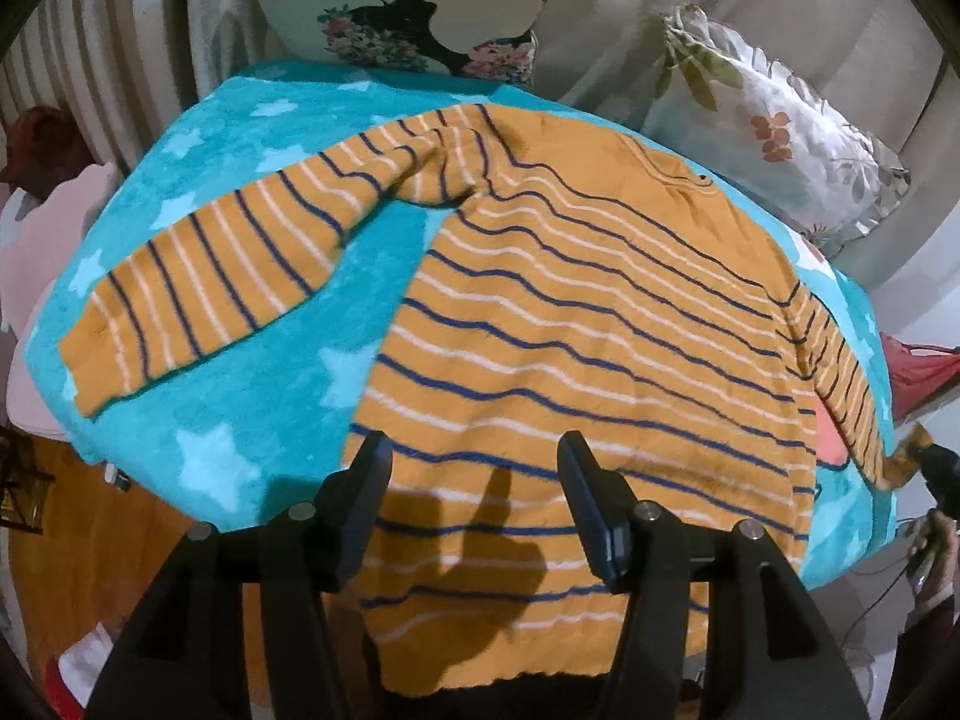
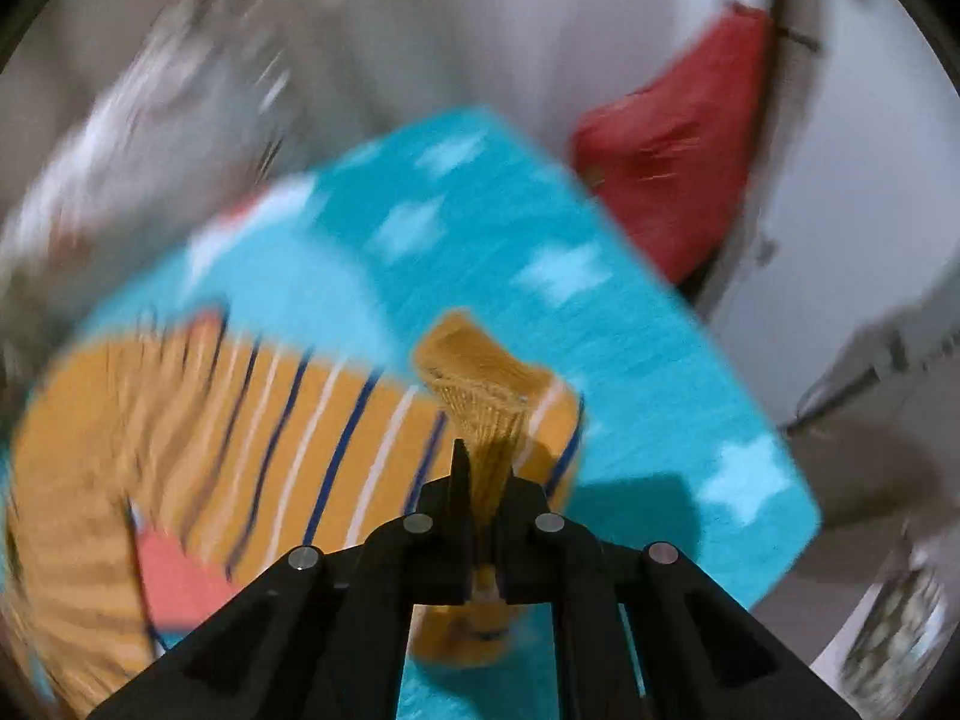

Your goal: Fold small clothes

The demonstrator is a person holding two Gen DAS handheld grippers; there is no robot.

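Note:
An orange sweater with navy and white stripes [image 1: 570, 324] lies spread on a turquoise star-print blanket [image 1: 252, 396]. Its left sleeve [image 1: 216, 276] stretches out to the left. My left gripper [image 1: 474, 468] is open and empty, hovering above the sweater's hem. My right gripper [image 2: 489, 468] is shut on the cuff of the right sleeve [image 2: 474, 372] and holds it lifted; the right wrist view is motion-blurred. The right gripper also shows at the far right edge of the left wrist view [image 1: 924, 462], at the sleeve end.
A floral cushion [image 1: 774, 126] and a printed pillow [image 1: 408, 18] lie behind the blanket. A red bag [image 2: 672, 180] sits beyond the blanket's right edge. Wooden floor [image 1: 78, 552] shows at lower left.

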